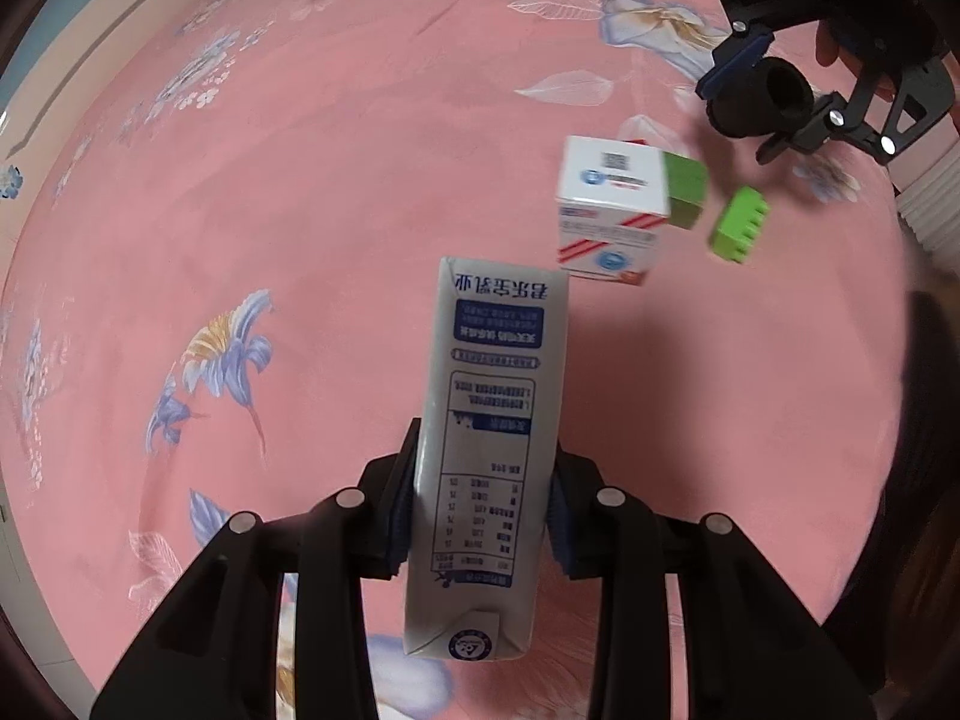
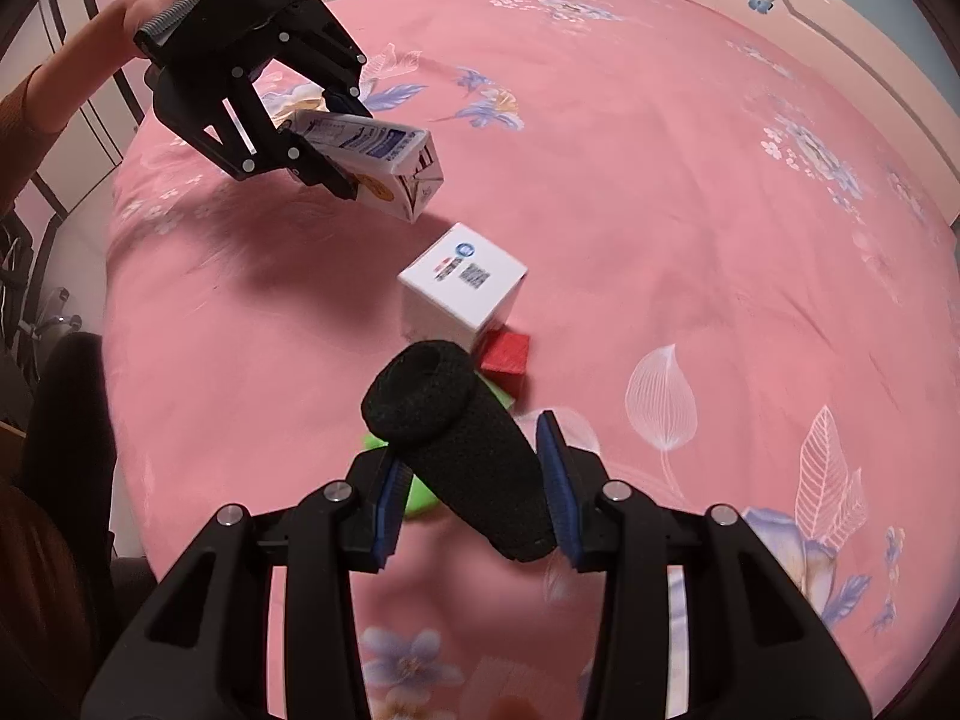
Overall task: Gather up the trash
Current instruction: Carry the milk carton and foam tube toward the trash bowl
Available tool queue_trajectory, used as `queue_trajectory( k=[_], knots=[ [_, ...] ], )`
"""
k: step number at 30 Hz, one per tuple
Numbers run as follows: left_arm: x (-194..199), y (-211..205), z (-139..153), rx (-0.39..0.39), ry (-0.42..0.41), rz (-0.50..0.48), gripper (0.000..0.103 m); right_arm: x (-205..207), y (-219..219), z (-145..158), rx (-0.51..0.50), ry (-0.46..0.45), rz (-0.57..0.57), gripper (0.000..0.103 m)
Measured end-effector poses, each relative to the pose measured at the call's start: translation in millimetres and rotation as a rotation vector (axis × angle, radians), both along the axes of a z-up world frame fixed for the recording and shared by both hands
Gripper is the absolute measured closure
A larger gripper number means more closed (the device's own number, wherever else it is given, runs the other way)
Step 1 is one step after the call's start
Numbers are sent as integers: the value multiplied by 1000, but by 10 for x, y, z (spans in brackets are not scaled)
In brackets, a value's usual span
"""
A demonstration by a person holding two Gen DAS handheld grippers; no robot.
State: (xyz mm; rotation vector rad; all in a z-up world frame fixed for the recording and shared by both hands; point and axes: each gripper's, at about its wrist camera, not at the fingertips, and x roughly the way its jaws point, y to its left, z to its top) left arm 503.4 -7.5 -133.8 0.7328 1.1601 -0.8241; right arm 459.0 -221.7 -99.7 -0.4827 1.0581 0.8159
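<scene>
My left gripper (image 1: 480,516) is shut on a white and blue milk carton (image 1: 489,450) and holds it above the pink bedspread; the carton also shows in the right wrist view (image 2: 378,162). My right gripper (image 2: 474,498) is shut on a black foam tube (image 2: 462,444), held above the bed; the tube also shows in the left wrist view (image 1: 759,99) at the top right. A white medicine box (image 1: 609,210) stands on the bed between the two grippers and shows in the right wrist view (image 2: 462,279).
A green block (image 1: 687,186) leans on the white box and a second green block (image 1: 738,225) lies beside it. A red block (image 2: 507,360) sits by the box. The pink flowered bedspread (image 1: 300,210) fills the view; wardrobes and a dark chair (image 2: 66,420) stand at the left.
</scene>
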Motion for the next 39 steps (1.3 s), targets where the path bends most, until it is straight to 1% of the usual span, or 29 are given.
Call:
queue_trajectory(
  k=[6, 10, 13, 17, 21, 26, 32, 36, 39],
  knots=[
    [-338, -12, 119, 5, -15, -2, 65, -317, -33, 177, 3, -20, 15, 62],
    [-637, -11, 257, -2, -24, -21, 65, -554, -45, 321, 10, -33, 27, 62],
    [-811, -27, 344, 1, -35, -28, 65, -720, -39, 382, 1, -38, 36, 62],
    [-1140, -87, 478, -2, -43, -44, 65, -1006, -14, 482, 5, -47, 59, 62],
    [-1399, -164, 549, -6, -48, -61, 65, -1254, -8, 535, 2, -49, 82, 62],
    [-1696, -269, 572, -13, -47, -75, 65, -1552, 20, 575, 9, -43, 99, 62],
    [-2094, -370, 523, -17, -36, -110, 65, -1903, 77, 568, 20, -41, 128, 62],
    [-2346, -407, 472, -38, -20, -134, 65, -2153, 167, 500, 23, -37, 163, 62],
    [-2487, -425, 405, -35, -12, -155, 65, -2328, 235, 436, 27, -28, 193, 62]
  ],
)
